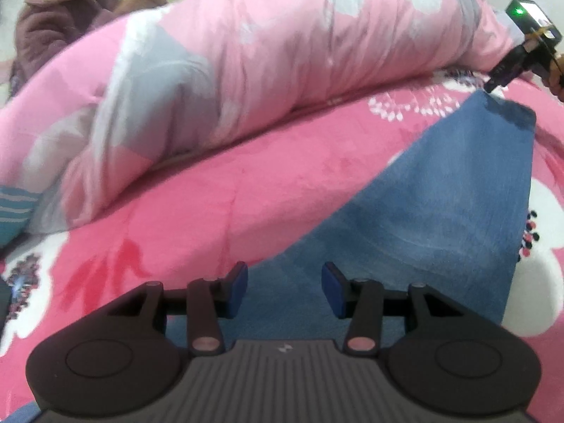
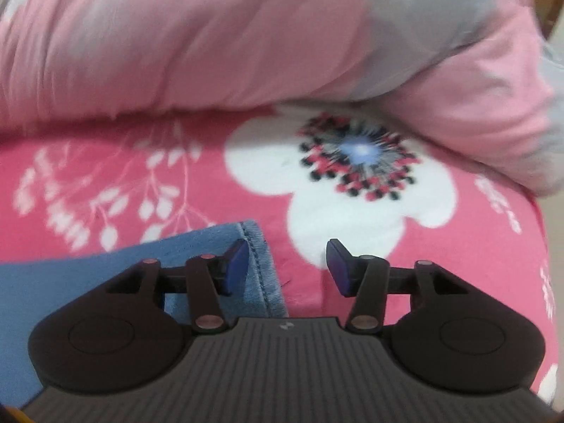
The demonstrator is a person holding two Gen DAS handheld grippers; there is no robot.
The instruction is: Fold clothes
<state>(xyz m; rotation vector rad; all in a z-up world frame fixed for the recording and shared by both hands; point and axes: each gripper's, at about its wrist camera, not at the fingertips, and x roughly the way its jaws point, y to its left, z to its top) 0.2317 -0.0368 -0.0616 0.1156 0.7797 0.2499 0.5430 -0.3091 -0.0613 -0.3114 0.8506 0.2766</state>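
A pair of blue jeans [image 1: 440, 204] lies flat on a pink flowered bed sheet [image 1: 218, 204]. My left gripper [image 1: 284, 290] is open just above the near part of the jeans, holding nothing. In the right wrist view, my right gripper [image 2: 286, 269] is open over the hemmed leg end of the jeans [image 2: 261, 261]; its left finger is above the hem and its right finger is above the sheet [image 2: 423, 246]. The right gripper also shows in the left wrist view [image 1: 493, 83], at the far corner of the jeans.
A bulky pink and grey quilt [image 1: 229, 81] is heaped along the far side of the bed [image 2: 246, 42]. A person in a purple fleece jacket [image 1: 60, 24] sits behind it at the far left. A teal striped cloth [image 1: 14, 215] lies at the left edge.
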